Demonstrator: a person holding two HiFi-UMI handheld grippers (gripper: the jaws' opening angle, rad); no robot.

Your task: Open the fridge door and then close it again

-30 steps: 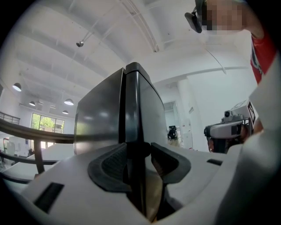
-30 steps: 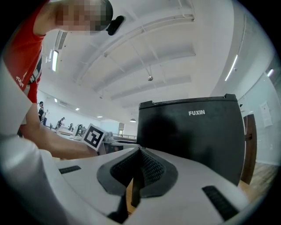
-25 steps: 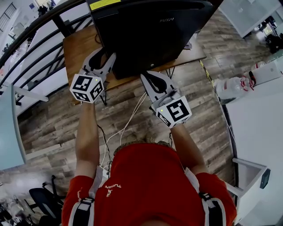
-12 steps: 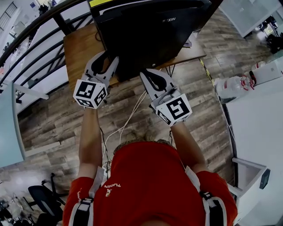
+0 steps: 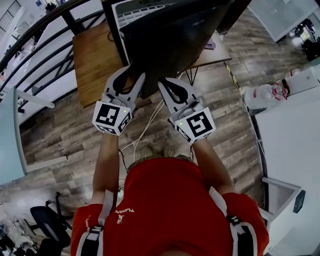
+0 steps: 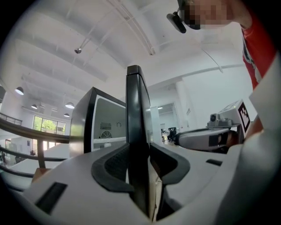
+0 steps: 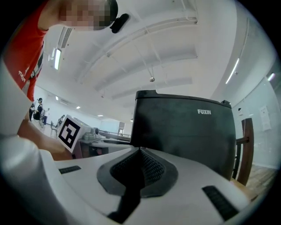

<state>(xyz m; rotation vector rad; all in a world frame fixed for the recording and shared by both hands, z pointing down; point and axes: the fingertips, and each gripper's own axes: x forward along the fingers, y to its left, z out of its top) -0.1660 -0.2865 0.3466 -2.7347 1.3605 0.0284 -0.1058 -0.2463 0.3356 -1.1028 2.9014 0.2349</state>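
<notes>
A small black fridge stands on a wooden table (image 5: 92, 60), its white inside (image 5: 135, 12) showing past the swung-out door (image 5: 165, 45). My left gripper (image 5: 131, 80) straddles the door's free edge (image 6: 134, 110). In the left gripper view (image 6: 139, 162) the jaws are closing, with both pads against the door. My right gripper (image 5: 165, 84) is shut and empty, hovering just before the door's black outer face (image 7: 184, 132). In the right gripper view its pads (image 7: 140, 151) meet with nothing between them.
A dark railing (image 5: 45, 30) runs along the left behind the table. White cables (image 5: 145, 130) trail over the wood floor beneath my arms. A white counter (image 5: 290, 130) with bottles (image 5: 265, 97) stands at the right; an office chair (image 5: 45, 220) sits at the bottom left.
The door has swung out from the fridge, baring the white inside. My left gripper moved right and toward me along with the door's edge. The right gripper barely shifted.
</notes>
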